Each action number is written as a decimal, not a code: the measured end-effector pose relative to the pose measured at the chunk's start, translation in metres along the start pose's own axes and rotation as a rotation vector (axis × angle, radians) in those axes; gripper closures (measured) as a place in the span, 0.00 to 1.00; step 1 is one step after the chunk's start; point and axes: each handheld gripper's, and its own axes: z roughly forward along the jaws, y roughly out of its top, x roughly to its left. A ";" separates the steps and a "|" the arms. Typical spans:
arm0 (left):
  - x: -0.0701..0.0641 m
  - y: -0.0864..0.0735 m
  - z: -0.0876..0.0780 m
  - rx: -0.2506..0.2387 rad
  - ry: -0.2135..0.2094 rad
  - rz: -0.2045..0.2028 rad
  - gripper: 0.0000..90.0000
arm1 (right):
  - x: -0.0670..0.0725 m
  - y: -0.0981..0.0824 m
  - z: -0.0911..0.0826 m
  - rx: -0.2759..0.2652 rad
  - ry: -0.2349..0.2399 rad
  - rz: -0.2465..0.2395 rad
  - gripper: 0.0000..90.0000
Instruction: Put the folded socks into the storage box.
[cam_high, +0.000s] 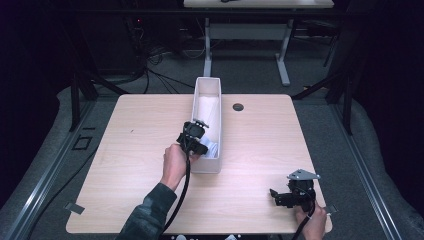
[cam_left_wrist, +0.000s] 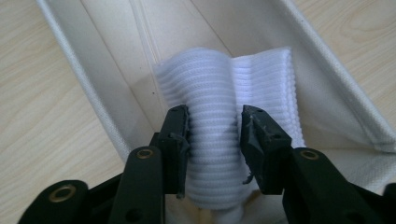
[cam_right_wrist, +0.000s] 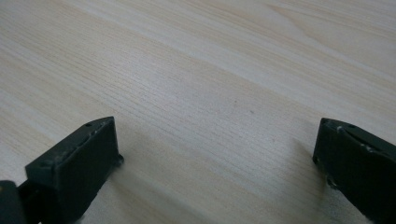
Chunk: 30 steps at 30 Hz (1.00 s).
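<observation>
The pale wooden bench (cam_high: 150, 150) carries a long white fabric bin (cam_high: 196, 105) near its middle. Inside the bin's near end lies a folded white ribbed cloth (cam_left_wrist: 261, 84). The left gripper (cam_left_wrist: 215, 121) reaches into that end, its jaws narrow, flanking a raised fold of the cloth. The right gripper (cam_right_wrist: 215, 140) rests at the bench's near right corner, jaws wide, nothing between them
</observation>
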 end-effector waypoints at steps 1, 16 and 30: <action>-0.001 0.000 0.000 0.003 0.000 0.003 0.65 | 0.000 0.000 0.000 0.000 0.000 0.000 0.00; -0.008 0.001 -0.008 -0.013 -0.023 0.010 0.46 | 0.000 0.000 0.000 0.000 0.000 0.000 0.00; -0.001 -0.003 -0.040 -0.089 -0.072 0.030 0.22 | 0.000 0.000 0.000 0.000 0.000 0.000 0.00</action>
